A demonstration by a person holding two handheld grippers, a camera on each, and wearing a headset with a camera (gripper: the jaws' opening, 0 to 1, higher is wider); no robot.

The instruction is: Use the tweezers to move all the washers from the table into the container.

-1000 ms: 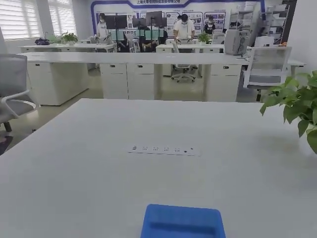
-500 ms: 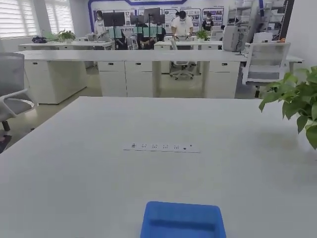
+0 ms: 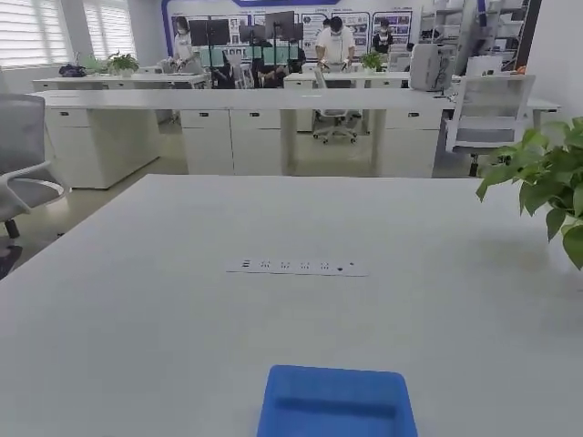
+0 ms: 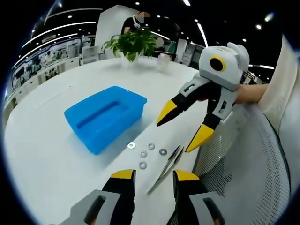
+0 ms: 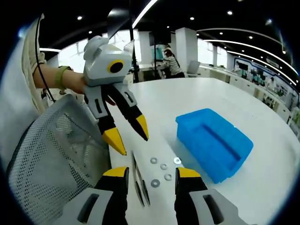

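- Nothing looks moved yet: five small flat metal washers (image 4: 143,154) lie loose on the white desk (image 3: 137,346), and the blue rectangular plastic container (image 4: 105,117) appears empty inside.
- The washers sit in a small cluster just beside the container's near corner, between it and the thin metal tweezers (image 4: 166,168), which lie flat and untouched.
- The left claw (image 4: 154,176) hangs over the tweezers with its jaws spread and nothing between them.
- The right claw (image 4: 180,133) hovers above the washers, also spread wide and empty.
- What is left, by my judgement, is the whole job: pick up the tweezers, then carry all five washers across.
- The tweezers and washers lie near the desk's front edge, with a grey mesh chair back (image 5: 51,150) just beyond it, so a nudged washer could slide off.
- Past the container the desk is broad and bare, and a leafy green potted plant (image 3: 547,191) stands well apart.
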